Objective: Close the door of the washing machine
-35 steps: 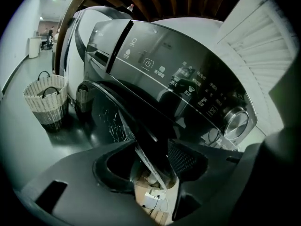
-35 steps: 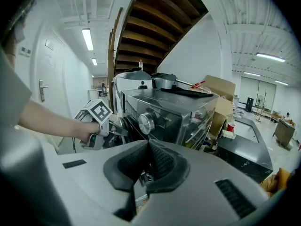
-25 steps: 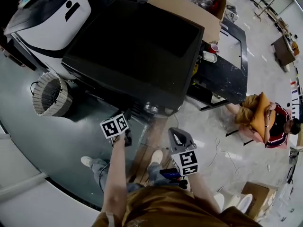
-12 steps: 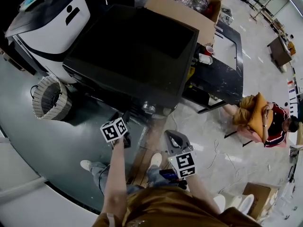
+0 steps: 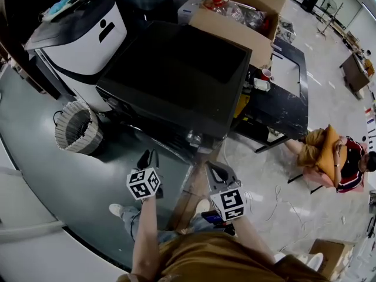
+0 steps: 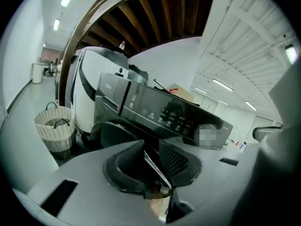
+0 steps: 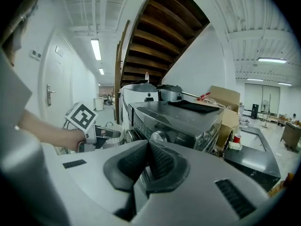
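The left gripper (image 6: pixel 151 149) is loose and grips nothing: its two dark pads stand a narrow gap apart and are closing on air, with only the machine's front showing through the slit. It hangs in front of the washing machine (image 5: pixel 176 69), near its left front corner, clear of it and tilted slightly downward. The right gripper (image 7: pixel 148 146) is clenched, its ribbed pads meeting at the tips with nothing caught between them. It floats just right of the left one, also apart from the machine and aimed at its right front corner.

The washing machine is a black box in the middle of the floor, its flat dark top facing up in the head view. The door (image 6: pixel 112 133) is the round, dark bulge low on the front, under the control panel (image 6: pixel 164 114). In the left gripper view it appears to lie against the front rather than swung out, though how tightly cannot be told. Two silvery knobs (image 5: pixel 194 138) sit at the near right of the front.

A woven laundry basket (image 5: pixel 78 128) stands on the floor left of the machine, and a white appliance (image 5: pixel 82 37) rises behind it at far left. An open cardboard box (image 5: pixel 235 25) sits at the far right corner, beside a low black table (image 5: pixel 288 98). A seated person (image 5: pixel 332 154) is well off to the right.
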The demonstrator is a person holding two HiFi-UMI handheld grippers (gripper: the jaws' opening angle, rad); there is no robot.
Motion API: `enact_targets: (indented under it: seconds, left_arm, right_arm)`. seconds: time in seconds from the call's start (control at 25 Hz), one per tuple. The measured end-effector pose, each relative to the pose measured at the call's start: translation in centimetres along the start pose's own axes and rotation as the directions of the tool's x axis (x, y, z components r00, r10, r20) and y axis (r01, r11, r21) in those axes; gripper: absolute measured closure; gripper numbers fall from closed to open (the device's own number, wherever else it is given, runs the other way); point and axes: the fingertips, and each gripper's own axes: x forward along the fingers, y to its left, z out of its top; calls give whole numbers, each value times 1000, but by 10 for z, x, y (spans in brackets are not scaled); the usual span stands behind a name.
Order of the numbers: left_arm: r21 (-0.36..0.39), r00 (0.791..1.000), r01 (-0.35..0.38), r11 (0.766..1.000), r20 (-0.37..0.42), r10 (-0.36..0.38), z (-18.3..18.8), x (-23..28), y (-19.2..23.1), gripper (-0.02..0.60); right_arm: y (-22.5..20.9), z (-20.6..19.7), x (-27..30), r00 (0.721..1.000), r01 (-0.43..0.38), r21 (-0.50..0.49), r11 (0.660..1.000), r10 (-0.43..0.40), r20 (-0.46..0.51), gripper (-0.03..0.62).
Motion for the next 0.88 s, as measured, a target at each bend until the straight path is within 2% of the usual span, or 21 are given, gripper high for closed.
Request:
enact_targets:
  seconds: [0.04,0.08,0.28,0.44,0.52,0.68,0.88]
  left_arm:
    - [9,1000,2,1000,19,-2,7,-10,-1,500]
    - [16,999,4,1000,38,-5,13,-20,-3,518]
    - [85,993,6,996,121,-16,48,-66,-18,538]
    - [153,976,-37,988,217,3,76,-101,-27,543]
    - [160,969,-44,986,247,3,86,-113,-29,543]
    - [151,962,-56,987,271,13,96,-128,-28,552]
    - [152,963,-64,986,270,21,90,-141,-21,557]
  right_arm:
    - [2,4,0,1000,-3,-2,1000,3,11,582]
    - [5,6,-1,1000,-5,-3,1000,5,18,582]
    - [18,24,-2,997,-27,-13,1000,28,67,582]
    - [25,37,-2,995,-30,-27,999,33,98,582]
    - [28,45,-1,992,-30,-21,999,32,122,582]
    - [42,64,2,986,-51,-35,998,56,159,582]
    - [61,66,9,981,-90,-57,994,98,167,582]
